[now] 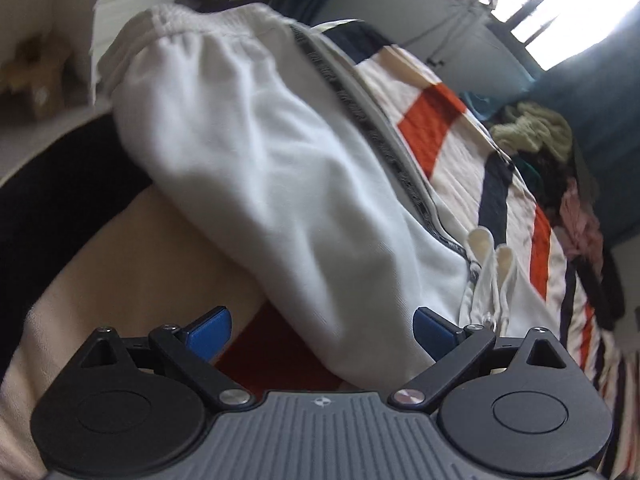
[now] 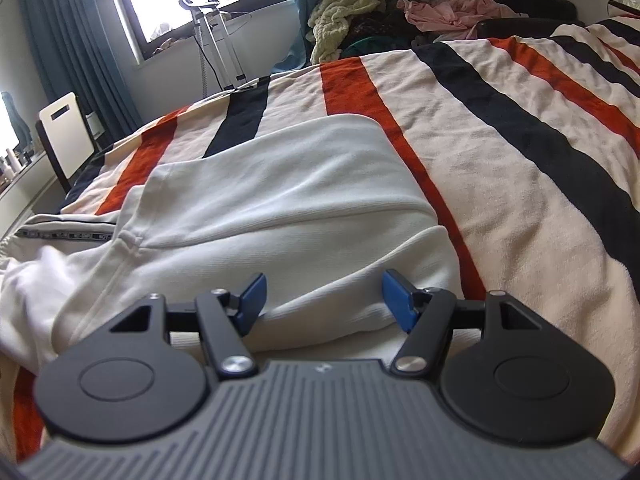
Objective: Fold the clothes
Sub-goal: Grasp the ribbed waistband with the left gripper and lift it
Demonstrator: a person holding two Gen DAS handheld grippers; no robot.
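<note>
White garment [image 2: 280, 200], a zip-up top with a dark printed tape [image 1: 360, 112] along its zipper, lies partly folded on the striped bedspread [image 2: 520, 140] of the bed, filling the lower left and centre of the right wrist view. In the left wrist view a sleeve with a gathered cuff [image 1: 168, 36] runs from the upper left down to the bottom centre. Left gripper [image 1: 322, 330] stands wide, its jaws on either side of the sleeve's lower end without pressing it. Right gripper [image 2: 322, 300] sits at a middling width astride a rolled fold of the cloth; whether its pads [image 2: 252, 296] actually pinch that fold I cannot tell.

Judging from this, the step in hand is laying the sleeve across the body. To do it well, take the sleeve near the cuff, carry it flat over the zipper line, and let the right gripper pin the folded edge so nothing slides. A heap of other clothes [image 2: 400, 12] waits at the top of the frame.
</note>
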